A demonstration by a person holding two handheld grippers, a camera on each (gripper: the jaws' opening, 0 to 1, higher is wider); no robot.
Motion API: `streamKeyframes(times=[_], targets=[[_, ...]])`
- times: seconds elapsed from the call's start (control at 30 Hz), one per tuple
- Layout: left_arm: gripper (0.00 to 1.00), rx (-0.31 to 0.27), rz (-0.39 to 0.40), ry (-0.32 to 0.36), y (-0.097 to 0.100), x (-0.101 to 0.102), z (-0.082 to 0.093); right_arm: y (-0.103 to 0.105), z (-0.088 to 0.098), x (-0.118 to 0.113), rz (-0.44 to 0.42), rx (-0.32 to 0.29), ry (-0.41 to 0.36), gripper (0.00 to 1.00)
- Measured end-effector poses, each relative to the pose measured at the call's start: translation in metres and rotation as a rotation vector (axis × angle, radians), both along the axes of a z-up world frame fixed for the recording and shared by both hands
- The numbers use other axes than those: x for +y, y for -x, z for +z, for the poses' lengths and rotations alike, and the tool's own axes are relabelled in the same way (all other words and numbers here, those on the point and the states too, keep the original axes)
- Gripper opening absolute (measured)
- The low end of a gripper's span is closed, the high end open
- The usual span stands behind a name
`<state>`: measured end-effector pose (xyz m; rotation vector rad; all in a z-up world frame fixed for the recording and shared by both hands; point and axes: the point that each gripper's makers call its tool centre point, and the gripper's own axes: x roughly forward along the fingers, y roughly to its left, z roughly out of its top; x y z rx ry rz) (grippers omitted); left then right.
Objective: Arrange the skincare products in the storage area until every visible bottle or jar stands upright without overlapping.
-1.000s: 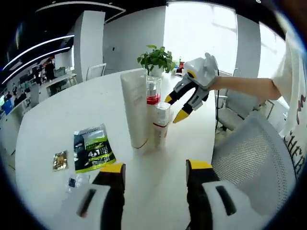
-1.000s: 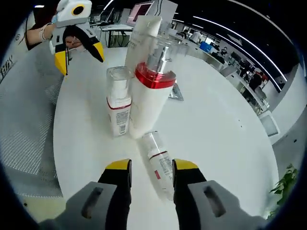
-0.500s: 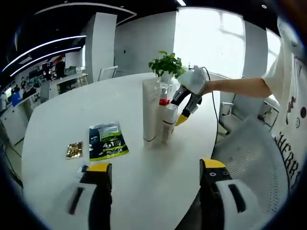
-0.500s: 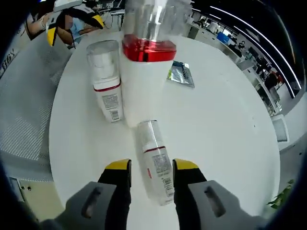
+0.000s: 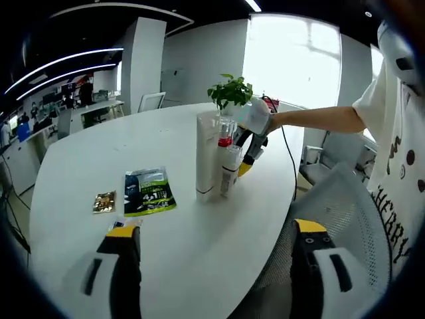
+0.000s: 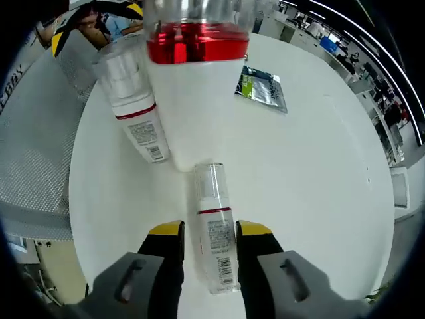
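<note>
Flat between the open right claw point(image 6: 207, 234), a clear-capped white bottle point(image 6: 214, 229).

Four skincare containers in all — one tall white tube point(image 5: 205, 156), one white bottle with a red collar point(image 6: 197, 93) and two small clear-capped bottles, one upright point(image 6: 131, 109) ahead of the right gripper's fingers point(image 6: 166, 234), one lying flat point(image 6: 214, 229) between them. Past the left gripper's fingers point(image 5: 124, 234): one green sachet point(image 5: 148, 193) and one gold packet point(image 5: 104, 201) — plus one potted plant point(image 5: 232, 93)

green sachet point(image 5: 148, 201), gold packet point(image 5: 104, 202); potted plant point(image 5: 230, 92), mesh chair point(image 5: 335, 206)
</note>
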<state>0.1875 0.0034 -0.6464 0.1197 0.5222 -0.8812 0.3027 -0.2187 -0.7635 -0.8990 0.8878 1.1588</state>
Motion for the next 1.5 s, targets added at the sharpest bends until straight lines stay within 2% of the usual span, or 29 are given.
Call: streamKeyframes(times=[0.17,0.33,0.43,0.83,0.9,0.93,1.07,1.27,1.5], targets=[[0.99,0.011,-0.001,0.004,0.005,-0.001,-0.002,0.0,-0.001,0.001,0.015,0.035,0.011,0.27],[0.99,0.019,0.006,0.01,0.007,0.0,-0.002,0.003,-0.003,0.002,0.022,0.082,0.041,0.24],[0.99,0.012,0.011,0.004,0.006,0.002,-0.001,0.004,-0.004,0.002,-0.019,0.126,0.054,0.23],[0.99,-0.009,0.033,0.038,0.006,0.002,0.008,0.009,-0.002,0.005,-0.069,0.136,0.108,0.23],[0.99,-0.013,0.031,0.039,0.007,0.001,0.008,0.009,-0.002,0.004,-0.132,0.147,0.098,0.22],[0.99,-0.014,0.031,0.039,0.007,0.001,0.009,0.009,-0.002,0.003,-0.114,0.142,0.092,0.21],[0.99,-0.017,0.037,0.049,0.009,0.003,0.011,0.008,-0.002,0.003,-0.148,0.131,0.048,0.2],[0.99,-0.02,0.05,0.061,0.011,0.004,0.013,0.007,-0.002,0.0,-0.245,0.118,0.02,0.19],[0.99,-0.017,0.045,0.072,0.013,0.001,0.012,0.015,-0.002,-0.013,-0.352,0.156,-0.018,0.19]])
